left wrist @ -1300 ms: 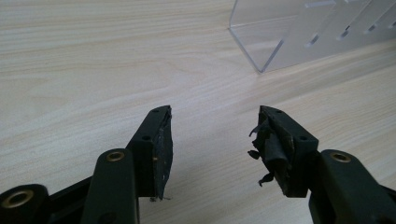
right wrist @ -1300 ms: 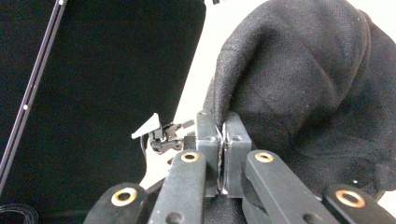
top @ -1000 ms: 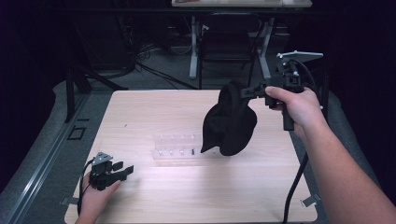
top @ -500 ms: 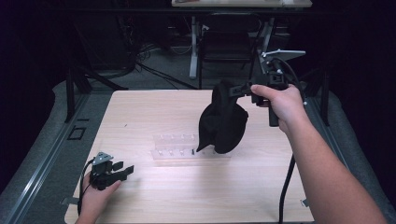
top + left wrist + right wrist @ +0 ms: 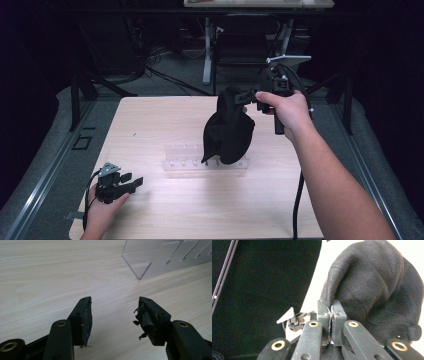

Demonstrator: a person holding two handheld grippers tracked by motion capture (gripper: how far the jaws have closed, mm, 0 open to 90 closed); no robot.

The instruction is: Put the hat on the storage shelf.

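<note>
From the high view, the right gripper (image 5: 243, 98) is clenched on the top edge of a black cloth (image 5: 229, 131), which hangs in the air over the middle of the pale wooden surface (image 5: 150, 120). The cloth's lower end dangles just above, or perhaps against, a clear acrylic rack (image 5: 187, 160) lying across the middle of the surface; which of the two I cannot tell. The left gripper (image 5: 131, 182) rests low at the near left corner, well apart from the rack and the cloth.

In the left gripper view, the jaws stand wide apart with nothing between them, released, and their pads are frayed. The end of the rack (image 5: 160, 260) lies ahead to the right on the surface (image 5: 50, 272).

In the right gripper view, the jaws are pressed together on a thin fold of the cloth (image 5: 374, 282), which bulges to the right. The left gripper (image 5: 295, 320) shows small below.

The cloth looks soft, light and limp, like fleece or felt. It should drape and fold rather than hold shape, so a pinch at an edge or a gathered fold seems the safest hold. It is not fragile, though a thin fold could slip.
</note>
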